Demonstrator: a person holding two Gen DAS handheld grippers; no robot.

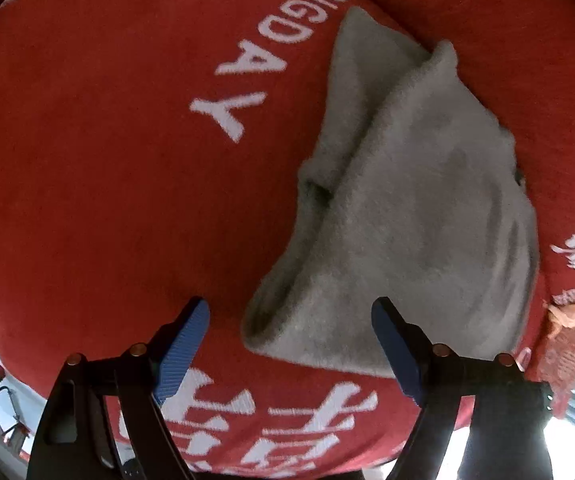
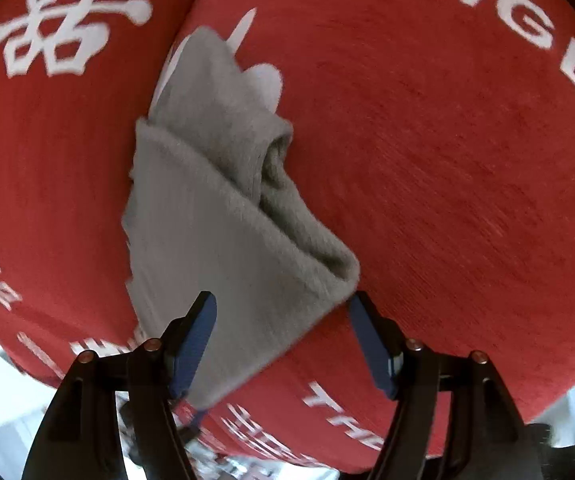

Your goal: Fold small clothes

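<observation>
Left wrist view shows my left gripper [image 1: 289, 348] and right gripper [image 2: 283, 344] with jaws wide, holding nothing; grey cloth [image 1: 407, 208] lies roughly folded on red surface [image 1: 87, 160], edges left to tidy.

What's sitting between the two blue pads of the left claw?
In the left wrist view, the grey folded cloth reaches between the open left claw, over the red printed cover.
</observation>
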